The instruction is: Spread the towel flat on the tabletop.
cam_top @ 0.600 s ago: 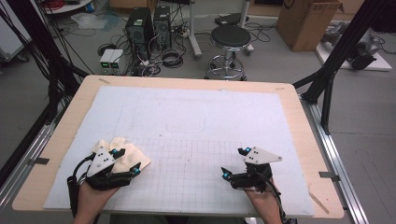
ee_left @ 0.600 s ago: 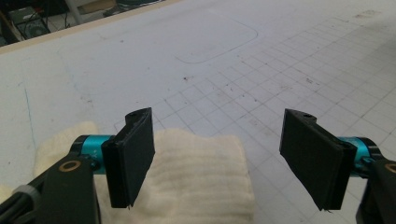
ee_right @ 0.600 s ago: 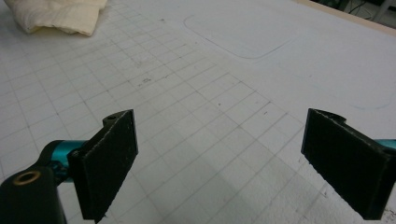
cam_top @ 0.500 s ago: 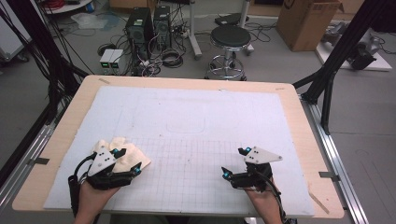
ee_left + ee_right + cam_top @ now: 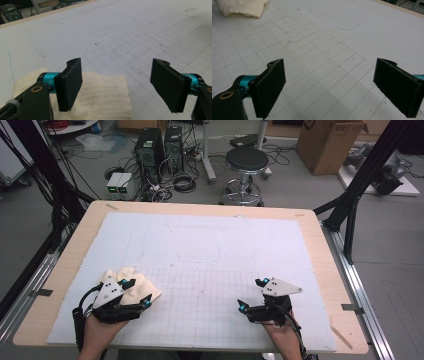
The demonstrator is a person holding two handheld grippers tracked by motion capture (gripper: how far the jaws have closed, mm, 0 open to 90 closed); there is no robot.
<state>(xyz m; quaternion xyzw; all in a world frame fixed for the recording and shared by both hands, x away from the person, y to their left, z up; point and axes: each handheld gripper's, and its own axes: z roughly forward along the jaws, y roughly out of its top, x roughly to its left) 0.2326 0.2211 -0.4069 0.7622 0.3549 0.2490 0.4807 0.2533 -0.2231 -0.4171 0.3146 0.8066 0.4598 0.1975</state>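
Note:
A crumpled cream cloth (image 5: 131,284) lies on the white gridded mat (image 5: 200,265) near the table's front left. My left gripper (image 5: 137,292) hovers over the cloth's near edge with its jaws wide open. In the left gripper view the cloth (image 5: 105,96) lies below and between the two black pads (image 5: 71,82), and neither pad presses on it. My right gripper (image 5: 252,294) rests low over the mat at the front right, open, with bare grid between its pads (image 5: 270,86). From the right gripper view the cloth (image 5: 242,7) sits far off at the upper left.
The mat covers most of a wooden table (image 5: 320,245) with pale bare edges. Beyond the far edge stand a black stool (image 5: 246,162), computer towers (image 5: 157,145) with cables and a cardboard box (image 5: 330,142). Black frame legs (image 5: 350,205) flank the table.

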